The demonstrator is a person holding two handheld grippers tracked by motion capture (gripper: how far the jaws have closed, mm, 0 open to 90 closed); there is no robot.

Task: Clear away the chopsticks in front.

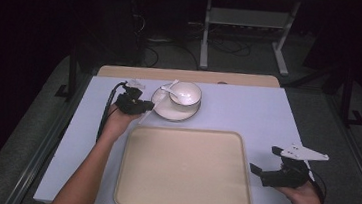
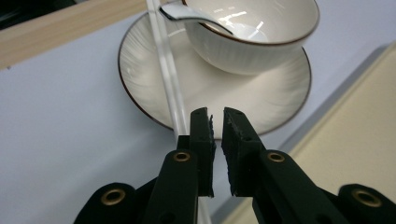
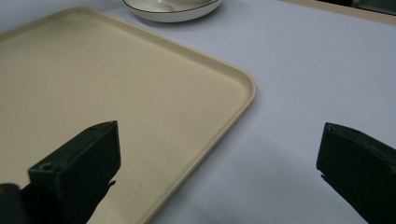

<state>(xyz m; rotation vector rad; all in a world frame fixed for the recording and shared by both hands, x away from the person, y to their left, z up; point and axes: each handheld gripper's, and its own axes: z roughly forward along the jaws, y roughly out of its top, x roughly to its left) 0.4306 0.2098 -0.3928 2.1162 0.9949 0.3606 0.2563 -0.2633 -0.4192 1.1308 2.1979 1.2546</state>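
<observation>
A white bowl (image 1: 186, 93) with a white spoon (image 1: 170, 87) in it stands on a white saucer (image 1: 168, 112) at the back of the table. My left gripper (image 1: 148, 106) hovers at the saucer's near left rim. In the left gripper view its jaws (image 2: 215, 114) stand shut but for a narrow slit, with nothing between the tips. A thin clear rod (image 2: 166, 60) lies across the saucer (image 2: 154, 74) and runs under the left jaw. My right gripper (image 1: 264, 159) is wide open (image 3: 217, 158) just right of the beige tray (image 1: 185, 167).
The beige tray (image 3: 116, 84) lies bare on the pale blue cloth (image 1: 248, 113) in front of the saucer. A wooden strip (image 1: 186, 75) edges the table's far side. Beyond it are a dark floor, cables and a metal frame (image 1: 247, 23).
</observation>
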